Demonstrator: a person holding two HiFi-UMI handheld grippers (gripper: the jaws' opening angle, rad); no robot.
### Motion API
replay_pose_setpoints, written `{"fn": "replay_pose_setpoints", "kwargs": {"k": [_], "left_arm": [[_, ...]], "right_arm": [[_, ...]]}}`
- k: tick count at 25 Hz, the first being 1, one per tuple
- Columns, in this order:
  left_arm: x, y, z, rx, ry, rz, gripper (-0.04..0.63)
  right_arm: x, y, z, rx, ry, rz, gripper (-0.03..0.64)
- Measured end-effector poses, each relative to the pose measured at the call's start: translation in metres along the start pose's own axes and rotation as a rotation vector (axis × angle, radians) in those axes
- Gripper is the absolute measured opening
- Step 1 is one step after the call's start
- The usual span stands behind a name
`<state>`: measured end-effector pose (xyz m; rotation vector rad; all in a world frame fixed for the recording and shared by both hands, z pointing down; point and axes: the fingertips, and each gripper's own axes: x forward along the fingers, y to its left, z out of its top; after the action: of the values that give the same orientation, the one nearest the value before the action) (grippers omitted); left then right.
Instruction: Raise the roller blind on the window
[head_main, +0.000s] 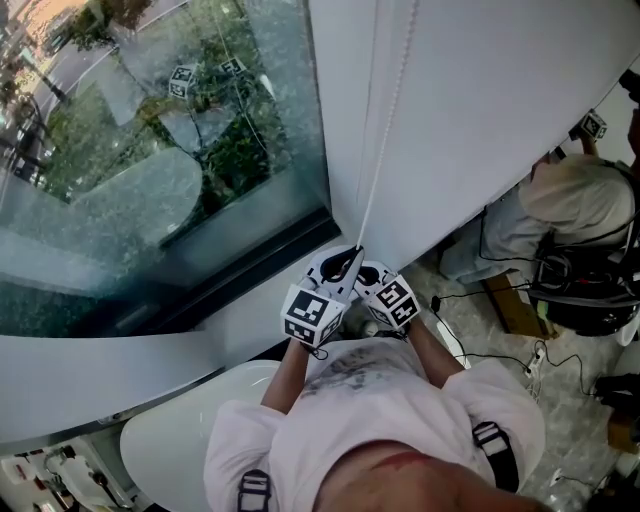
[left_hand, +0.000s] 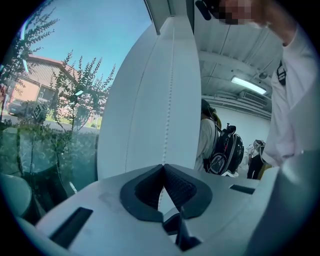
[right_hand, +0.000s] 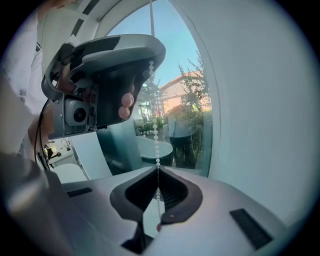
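So the left claw (left_hand: 164, 167) and right claw (right_hand: 158, 172) are both pinched shut on the bead chain (head_main: 384, 130), with the left one higher. The window glass (head_main: 150, 160) looks uncovered here, but the blind's edge isn't visible. Probably mid-pull.

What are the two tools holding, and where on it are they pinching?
Both hold the blind's white bead chain. The right tool pinches it low down; the left tool pinches it a little higher up.
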<state>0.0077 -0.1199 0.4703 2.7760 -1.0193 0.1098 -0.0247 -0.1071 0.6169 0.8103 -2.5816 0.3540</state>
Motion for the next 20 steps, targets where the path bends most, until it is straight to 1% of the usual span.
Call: {"fn": "replay_pose_setpoints", "kwargs": {"k": [14,17,20], "left_arm": [[0.002,0.005,-0.036,-0.008,0.026,-0.011,0.008],[0.003,0.004,-0.037,-0.007,0.023,-0.011,0.006],[0.003,0.004,-0.034,0.011,0.014,-0.006,0.008]], "right_arm": [[0.014,0.001,-0.034,0.023,0.080,0.003,0.064],[0.014,0.000,-0.036,0.024,0.082,0.001,0.064],[0.013,-0.002,-0.034,0.017,0.081,-0.008,0.064]]}}
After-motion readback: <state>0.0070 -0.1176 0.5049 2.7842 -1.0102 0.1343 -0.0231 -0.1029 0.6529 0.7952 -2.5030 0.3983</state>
